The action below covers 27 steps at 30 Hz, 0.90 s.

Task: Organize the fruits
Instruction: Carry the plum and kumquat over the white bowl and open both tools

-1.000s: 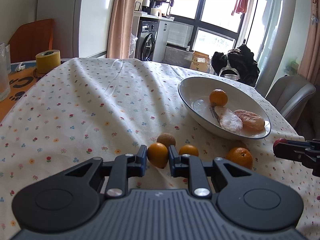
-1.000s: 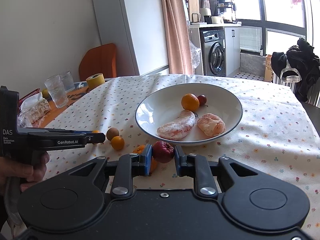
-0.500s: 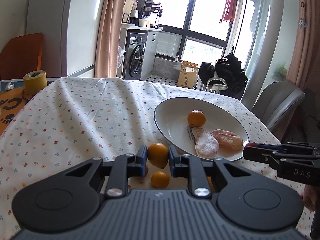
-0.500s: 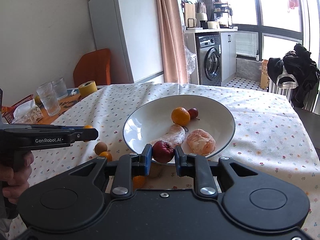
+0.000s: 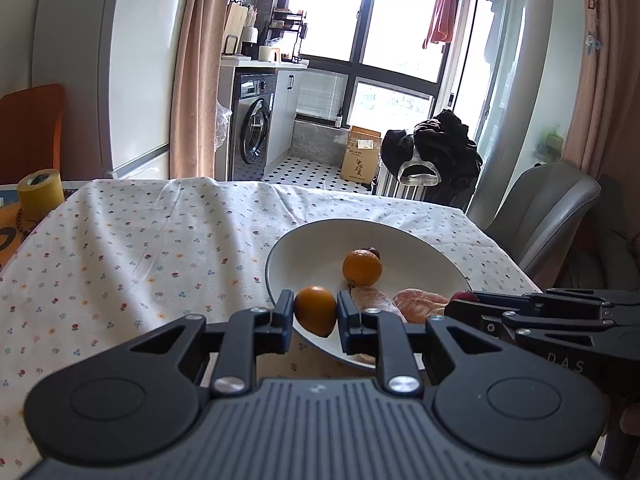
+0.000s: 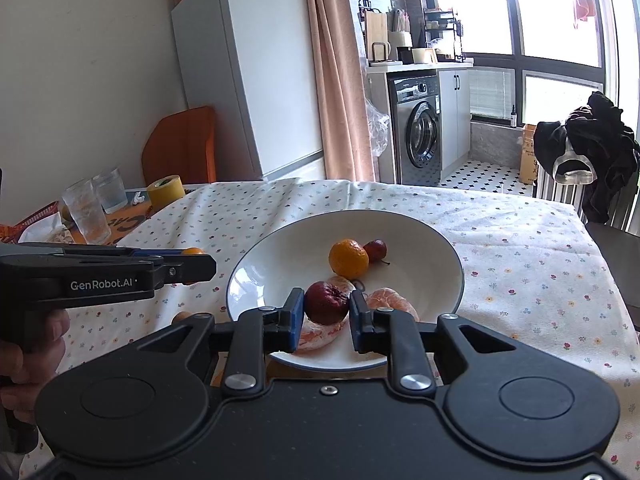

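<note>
Floral-clothed table [image 5: 120,264], white bowl [image 6: 448,268] holding one tangerine, peeled segments, small red fruit. Left gripper [image 5: 312,314]: clamped on orange [image 5: 316,310] at bowl's near rim. Right gripper [image 6: 326,314]: clamped on apple [image 6: 326,302] over bowl. Advice: lower both, release gently, avoiding segments.

peeled segment [image 5: 370,300] partly behind gripper, brown fruit [image 6: 182,315] mostly hidden
</note>
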Motion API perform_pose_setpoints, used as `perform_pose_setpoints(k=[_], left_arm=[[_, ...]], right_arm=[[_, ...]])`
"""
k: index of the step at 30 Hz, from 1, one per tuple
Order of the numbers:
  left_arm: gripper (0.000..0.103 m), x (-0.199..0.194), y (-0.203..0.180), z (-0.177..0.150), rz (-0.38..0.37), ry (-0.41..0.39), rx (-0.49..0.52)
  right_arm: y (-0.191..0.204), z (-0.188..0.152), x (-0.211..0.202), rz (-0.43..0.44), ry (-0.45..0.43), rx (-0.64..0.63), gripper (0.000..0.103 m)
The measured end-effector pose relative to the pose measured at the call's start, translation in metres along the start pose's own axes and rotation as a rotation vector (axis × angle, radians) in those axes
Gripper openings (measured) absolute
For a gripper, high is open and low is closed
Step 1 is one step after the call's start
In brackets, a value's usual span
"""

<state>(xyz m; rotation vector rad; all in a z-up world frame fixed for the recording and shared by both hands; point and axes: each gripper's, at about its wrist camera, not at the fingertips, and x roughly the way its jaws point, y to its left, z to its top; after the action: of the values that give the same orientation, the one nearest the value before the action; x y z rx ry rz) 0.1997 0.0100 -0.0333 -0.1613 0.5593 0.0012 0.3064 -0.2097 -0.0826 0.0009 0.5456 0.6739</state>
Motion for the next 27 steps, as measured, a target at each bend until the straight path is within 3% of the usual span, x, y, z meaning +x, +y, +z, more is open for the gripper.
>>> perform_pose_setpoints(k=[4, 8, 11, 18, 22, 27], left_arm=[[0.021, 0.005, -0.003, 0.004, -0.001, 0.003, 0.002], [0.021, 0.010, -0.007, 0.006, -0.013, -0.001, 0.006], [0.021, 0.016, -0.010, 0.007, -0.016, 0.008, 0.008], [0.024, 0.016, -0.010, 0.005, -0.013, 0.016, 0.008], [0.025, 0.012, -0.007, 0.004, -0.001, 0.022, 0.006], [0.037, 0.001, -0.003, -0.001, 0.014, 0.021, 0.010]], right_arm=[[-0.003, 0.002, 0.002, 0.005, -0.012, 0.005, 0.023], [-0.006, 0.002, 0.001, 0.007, -0.021, 0.024, 0.047], [-0.007, 0.001, -0.003, -0.003, -0.032, 0.028, 0.053], [-0.009, -0.004, -0.013, -0.012, -0.045, 0.040, 0.078], [-0.008, -0.007, -0.017, -0.017, -0.056, 0.029, 0.084], [-0.005, -0.011, -0.019, -0.017, -0.051, 0.015, 0.087]])
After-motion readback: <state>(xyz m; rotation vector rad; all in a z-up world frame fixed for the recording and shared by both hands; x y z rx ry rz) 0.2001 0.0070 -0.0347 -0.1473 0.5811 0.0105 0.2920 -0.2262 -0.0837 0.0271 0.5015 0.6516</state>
